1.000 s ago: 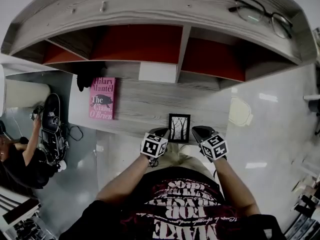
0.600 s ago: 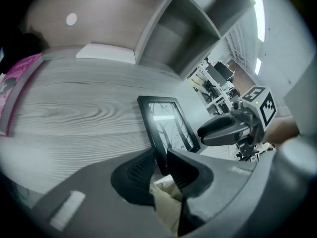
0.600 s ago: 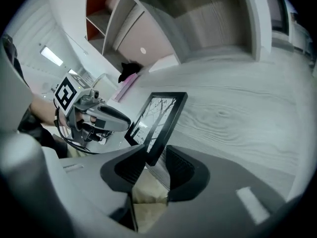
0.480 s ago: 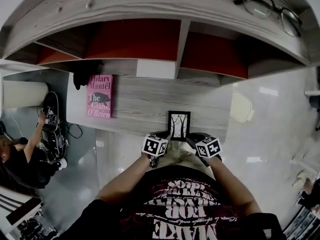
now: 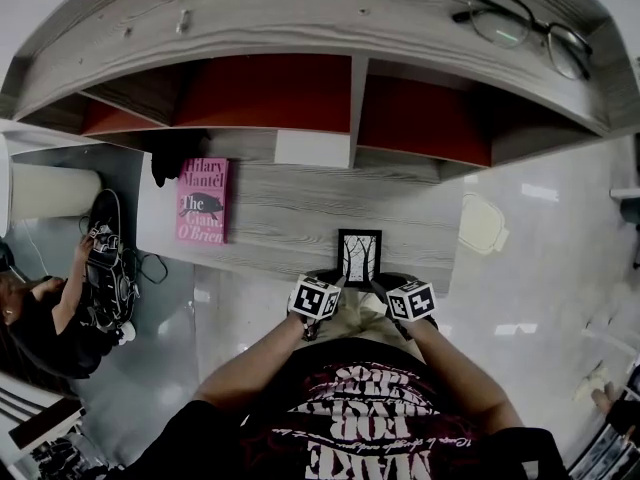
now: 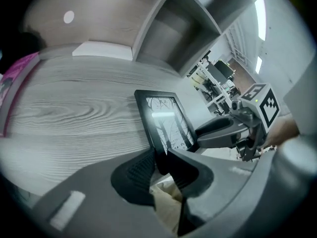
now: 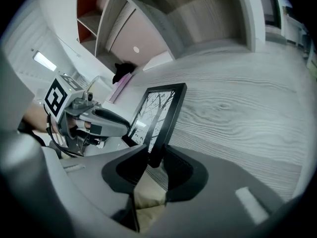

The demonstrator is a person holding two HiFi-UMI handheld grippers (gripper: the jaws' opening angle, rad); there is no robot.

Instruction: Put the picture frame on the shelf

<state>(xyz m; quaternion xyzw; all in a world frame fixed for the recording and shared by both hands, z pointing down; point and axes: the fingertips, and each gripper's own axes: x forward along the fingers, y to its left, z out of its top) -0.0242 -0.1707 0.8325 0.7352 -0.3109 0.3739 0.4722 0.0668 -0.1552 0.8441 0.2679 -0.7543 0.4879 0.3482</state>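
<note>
Where the floor shows at far left, a person [image 5: 40,320] is down next to some black gear [image 5: 108,268], off the table [image 5: 290,208]. A pink book [image 5: 203,200] lies flat on the table's left end, cover up, well apart from the rest. A white block [image 5: 313,148] sits at the back of the table, under the divider of the shelf [image 5: 352,93]. Next, the left gripper [image 6: 159,165] is clamped on the lower left corner of the picture frame [image 5: 359,257], with pads on the front and back faces. The frame is at the table's front edge, roughly centre, upright rather than flat, with its bare-tree picture facing the person. Can't tell if its bottom edge rests on the wood or hangs just clear. The right gripper [image 7: 151,163] has the lower right corner between its jaws. They have just been closing, and the pads sit against the frame on both sides, so it's gripping too. Both grippers point down and forward, close together, with the frame between them. The shelf stands behind and above the frame, in grey wood with red back panels. The frame is not in any compartment yet. The glasses [image 5: 520,26] lie on the shelf's top board, far right.
</note>
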